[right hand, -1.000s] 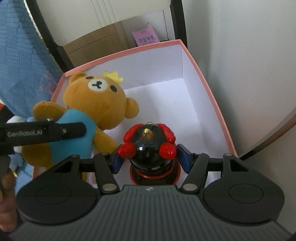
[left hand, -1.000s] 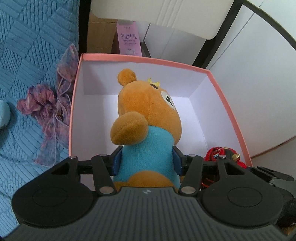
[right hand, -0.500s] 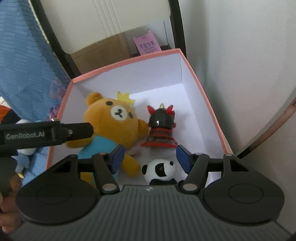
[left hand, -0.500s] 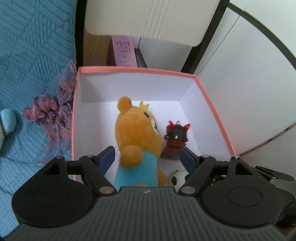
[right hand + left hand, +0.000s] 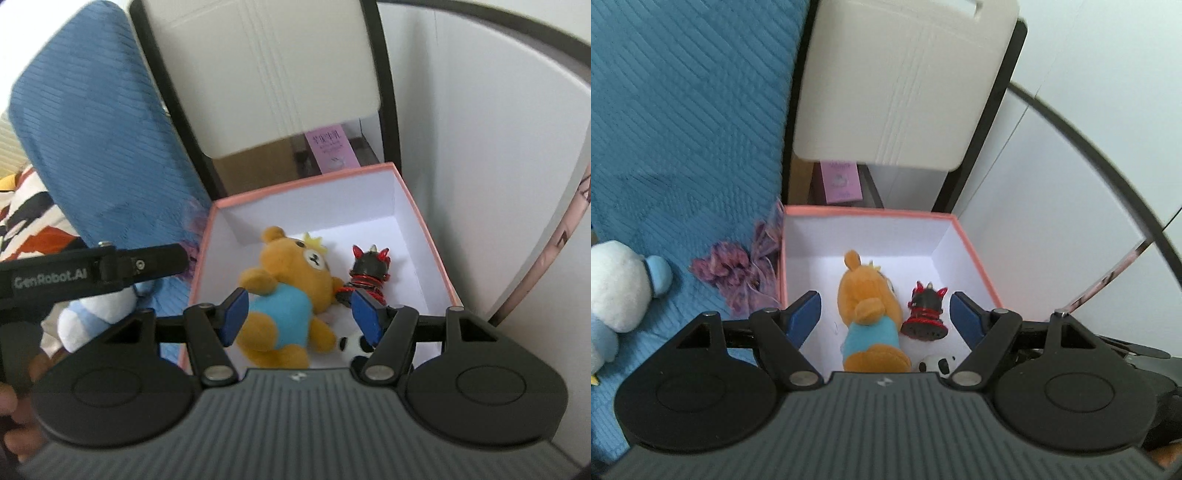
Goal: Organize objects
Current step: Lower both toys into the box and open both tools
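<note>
A pink-rimmed white box (image 5: 975, 254) (image 5: 424, 218) holds an orange bear in a blue shirt (image 5: 868, 306) (image 5: 291, 280), a black and red horned figure (image 5: 925, 314) (image 5: 367, 271) and a small panda (image 5: 936, 363) (image 5: 349, 343). My left gripper (image 5: 884, 314) is open and empty, raised above the box's near side. My right gripper (image 5: 299, 319) is open and empty, also above the box. The left gripper's side shows in the right wrist view (image 5: 96, 273).
A blue quilted cover (image 5: 683, 129) lies left of the box, with a purple ribbon bow (image 5: 738, 266) and a white and blue plush (image 5: 617, 288) on it. A white chair back (image 5: 905, 81) and a pink carton (image 5: 840, 181) stand behind. A white wall (image 5: 1071, 184) is at the right.
Both grippers let go of their toys, the bear and the horned figure, and opened. Both have since risen and pulled back, so the box looks smaller.
</note>
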Available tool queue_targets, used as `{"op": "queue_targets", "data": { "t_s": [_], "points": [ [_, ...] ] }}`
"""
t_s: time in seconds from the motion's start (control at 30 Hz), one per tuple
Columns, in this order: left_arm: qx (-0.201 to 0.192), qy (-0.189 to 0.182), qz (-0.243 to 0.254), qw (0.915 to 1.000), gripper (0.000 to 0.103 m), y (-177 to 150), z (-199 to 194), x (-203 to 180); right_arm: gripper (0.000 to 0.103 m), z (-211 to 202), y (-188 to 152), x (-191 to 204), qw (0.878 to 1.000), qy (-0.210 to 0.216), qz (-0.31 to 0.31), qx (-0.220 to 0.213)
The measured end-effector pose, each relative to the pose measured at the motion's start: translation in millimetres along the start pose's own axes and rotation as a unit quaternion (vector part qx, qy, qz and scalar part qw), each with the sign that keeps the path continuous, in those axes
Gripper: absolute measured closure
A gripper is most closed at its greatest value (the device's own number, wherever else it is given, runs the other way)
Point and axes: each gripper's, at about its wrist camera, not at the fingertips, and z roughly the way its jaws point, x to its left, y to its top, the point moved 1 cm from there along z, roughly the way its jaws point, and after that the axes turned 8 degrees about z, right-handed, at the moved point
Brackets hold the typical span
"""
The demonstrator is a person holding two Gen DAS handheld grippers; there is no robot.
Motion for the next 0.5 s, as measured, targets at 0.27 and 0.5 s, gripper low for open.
{"op": "queue_targets", "data": {
  "t_s": [0.27, 0.5],
  "points": [
    [-0.05, 0.017, -0.006, 0.9986, 0.022, -3.0, -75.1, 16.5, 0.039, -43.1, -8.1, 39.3, 0.999, 0.022, -0.033, -0.026],
    [-0.082, 0.03, -0.011, 0.9961, 0.022, -21.9, -136.7, 37.7, 0.038, -77.4, -28.6, 72.0, 0.997, 0.044, -0.054, -0.035]
  ]
}}
